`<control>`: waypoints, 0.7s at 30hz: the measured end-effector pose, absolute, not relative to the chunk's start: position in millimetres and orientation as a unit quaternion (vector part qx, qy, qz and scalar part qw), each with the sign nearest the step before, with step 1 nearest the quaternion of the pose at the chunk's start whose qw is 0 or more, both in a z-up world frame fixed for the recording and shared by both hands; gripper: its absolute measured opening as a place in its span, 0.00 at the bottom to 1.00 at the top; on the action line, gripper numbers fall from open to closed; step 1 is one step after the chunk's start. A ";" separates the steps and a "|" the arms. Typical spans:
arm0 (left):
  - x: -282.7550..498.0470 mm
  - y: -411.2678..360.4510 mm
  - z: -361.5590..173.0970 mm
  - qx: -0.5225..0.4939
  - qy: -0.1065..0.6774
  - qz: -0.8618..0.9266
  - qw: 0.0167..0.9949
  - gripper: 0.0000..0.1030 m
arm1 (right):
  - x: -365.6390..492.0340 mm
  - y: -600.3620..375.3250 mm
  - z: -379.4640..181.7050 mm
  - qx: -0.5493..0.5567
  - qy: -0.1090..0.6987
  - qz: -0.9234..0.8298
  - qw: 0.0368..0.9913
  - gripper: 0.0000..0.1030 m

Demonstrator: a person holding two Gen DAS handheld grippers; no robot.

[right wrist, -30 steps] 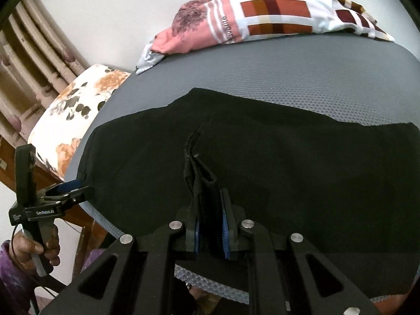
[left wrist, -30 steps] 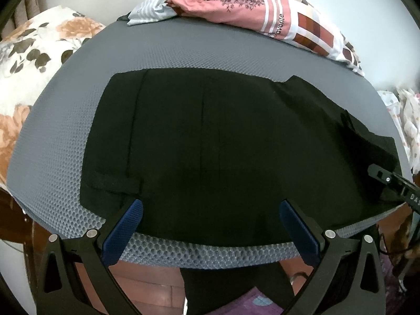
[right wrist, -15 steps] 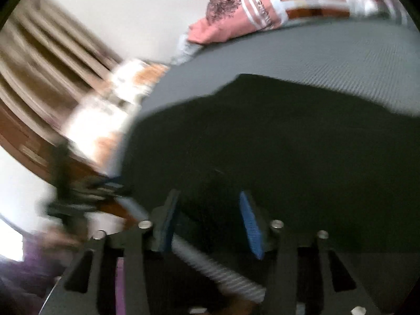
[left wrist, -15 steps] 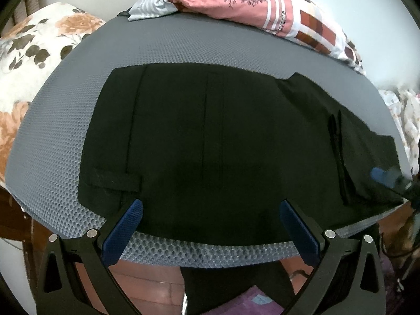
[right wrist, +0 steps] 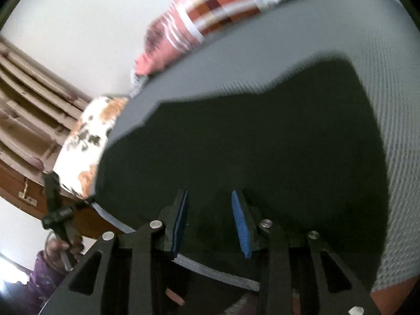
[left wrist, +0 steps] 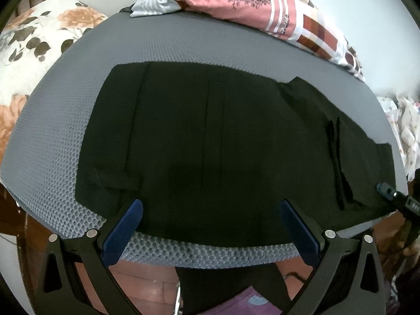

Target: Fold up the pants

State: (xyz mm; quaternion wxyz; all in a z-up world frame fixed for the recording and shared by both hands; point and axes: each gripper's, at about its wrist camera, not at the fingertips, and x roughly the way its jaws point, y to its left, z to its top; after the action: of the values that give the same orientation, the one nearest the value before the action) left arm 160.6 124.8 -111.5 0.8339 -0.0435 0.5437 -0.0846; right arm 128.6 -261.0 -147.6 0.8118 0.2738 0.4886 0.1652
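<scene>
Black fabric pants [left wrist: 210,144] lay flat on the grey mesh mattress [left wrist: 183,34]. Left gripper [left wrist: 210,220] hovered wide open at the near hem; right gripper [right wrist: 210,220], partly open and just narrowing, held nothing, probably repositioning for a fold.

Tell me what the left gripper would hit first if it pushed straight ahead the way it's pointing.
Probably the black pants spread on the grey mattress: the open left gripper points down at their near edge, with nothing in between, though depth is unclear.

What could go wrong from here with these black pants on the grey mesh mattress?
The black pants lie to the near edge of the grey mesh mattress; a tug could slide them off. The right gripper, its jaws just closing, holds nothing and may miss the cloth. A raised crease could get folded in.
</scene>
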 end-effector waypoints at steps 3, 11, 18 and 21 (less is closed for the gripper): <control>159.1 124.2 -108.1 -0.040 0.536 -0.085 0.839 1.00 | 130.8 -275.5 -136.7 0.320 0.471 0.189 0.800 0.27; 158.0 120.9 -107.4 -0.031 0.533 -0.089 0.841 1.00 | 149.1 -353.1 -116.1 0.359 0.402 0.120 0.834 0.27; 160.5 122.7 -113.1 -0.029 0.540 -0.081 0.837 1.00 | 169.0 -362.6 -162.5 0.372 0.469 0.124 0.791 0.23; 160.1 119.2 -114.5 -0.017 0.540 -0.081 0.838 1.00 | 166.1 -365.9 -150.9 0.356 0.461 0.125 0.803 0.27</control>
State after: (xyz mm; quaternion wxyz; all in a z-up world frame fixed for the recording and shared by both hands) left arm 160.1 119.2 -114.5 0.8376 -0.0173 0.5399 -0.0815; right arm 166.1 -365.9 -150.9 0.8029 0.3564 0.4611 0.1251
